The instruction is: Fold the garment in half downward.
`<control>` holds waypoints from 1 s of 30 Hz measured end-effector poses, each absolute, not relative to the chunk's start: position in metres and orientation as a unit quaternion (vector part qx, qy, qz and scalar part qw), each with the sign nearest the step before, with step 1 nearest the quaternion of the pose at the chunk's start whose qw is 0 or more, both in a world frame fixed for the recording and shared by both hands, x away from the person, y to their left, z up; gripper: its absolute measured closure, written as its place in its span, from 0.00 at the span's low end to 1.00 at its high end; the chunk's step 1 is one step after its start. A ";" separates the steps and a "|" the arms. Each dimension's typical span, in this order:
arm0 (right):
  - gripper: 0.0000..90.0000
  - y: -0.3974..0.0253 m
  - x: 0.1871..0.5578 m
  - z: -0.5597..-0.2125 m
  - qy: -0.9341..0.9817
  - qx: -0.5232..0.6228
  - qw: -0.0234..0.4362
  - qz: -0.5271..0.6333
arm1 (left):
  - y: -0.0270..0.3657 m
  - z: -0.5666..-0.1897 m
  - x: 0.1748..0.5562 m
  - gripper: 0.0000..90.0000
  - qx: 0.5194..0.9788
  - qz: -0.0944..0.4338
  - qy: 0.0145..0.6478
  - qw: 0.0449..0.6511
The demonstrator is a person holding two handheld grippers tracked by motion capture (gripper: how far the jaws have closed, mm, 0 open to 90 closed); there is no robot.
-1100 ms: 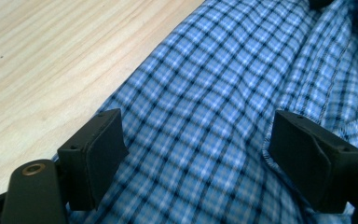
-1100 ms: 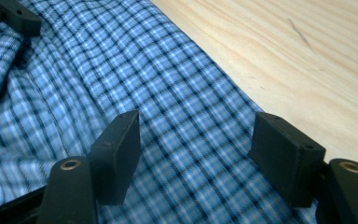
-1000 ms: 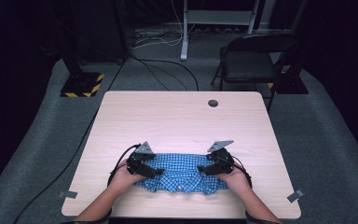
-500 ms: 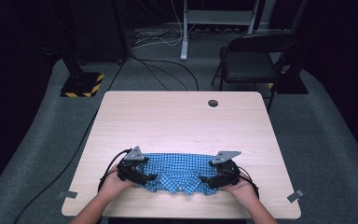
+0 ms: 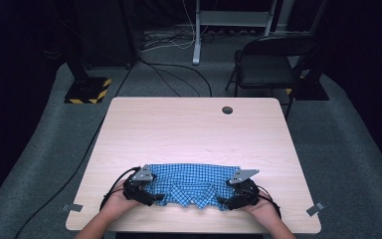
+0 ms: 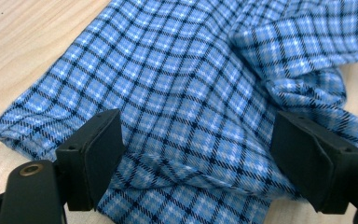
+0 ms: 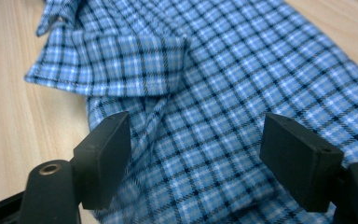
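Note:
A blue checked shirt lies folded into a band near the table's front edge, collar toward me. My left gripper rests at the shirt's left end, its jaws wide apart over the cloth with a fold between them. At the right end my right gripper stands the same way, jaws spread over the fabric just beside the collar flap. Neither jaw pair pinches the cloth.
The light wooden table has a round cable hole at the back. A black chair and floor cables lie beyond the table. Tape marks sit at the front corners.
Both grippers have drawn back toward the front edge, pulling the shirt's near side with them. The band now looks flatter and wider.

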State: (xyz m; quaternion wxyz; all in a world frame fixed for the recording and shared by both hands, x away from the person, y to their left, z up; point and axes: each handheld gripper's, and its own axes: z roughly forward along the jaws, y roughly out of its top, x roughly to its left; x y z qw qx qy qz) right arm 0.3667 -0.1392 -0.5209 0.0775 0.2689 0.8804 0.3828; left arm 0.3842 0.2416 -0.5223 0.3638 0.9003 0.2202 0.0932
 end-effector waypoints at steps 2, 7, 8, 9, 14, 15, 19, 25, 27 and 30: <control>0.26 -0.138 0.365 -0.522 0.883 0.261 0.090 0.380 | 0.242 -0.523 0.383 0.18 0.899 0.094 0.223 0.366; 0.26 -0.137 0.362 -0.523 0.881 0.264 0.096 0.381 | 0.243 -0.525 0.381 0.18 0.893 0.099 0.226 0.376; 0.26 -0.138 0.362 -0.523 0.879 0.266 0.094 0.384 | 0.243 -0.525 0.381 0.18 0.893 0.098 0.227 0.377; 0.26 -0.138 0.362 -0.522 0.877 0.269 0.092 0.387 | 0.244 -0.524 0.381 0.18 0.893 0.097 0.227 0.377; 0.26 -0.140 0.358 -0.513 0.866 0.274 0.098 0.406 | 0.247 -0.517 0.380 0.18 0.883 0.087 0.240 0.393; 0.26 -0.141 0.357 -0.511 0.866 0.272 0.101 0.408 | 0.247 -0.514 0.379 0.18 0.880 0.087 0.242 0.399; 0.26 -0.144 0.352 -0.504 0.863 0.270 0.106 0.414 | 0.247 -0.504 0.373 0.18 0.873 0.085 0.239 0.417; 0.26 -0.144 0.348 -0.503 0.869 0.262 0.115 0.404 | 0.236 -0.507 0.367 0.18 0.889 0.086 0.216 0.395; 0.26 -0.143 0.349 -0.505 0.873 0.261 0.115 0.396 | 0.233 -0.510 0.367 0.18 0.893 0.086 0.214 0.387; 0.26 -0.143 0.350 -0.510 0.876 0.261 0.114 0.389 | 0.233 -0.512 0.368 0.18 0.896 0.089 0.214 0.379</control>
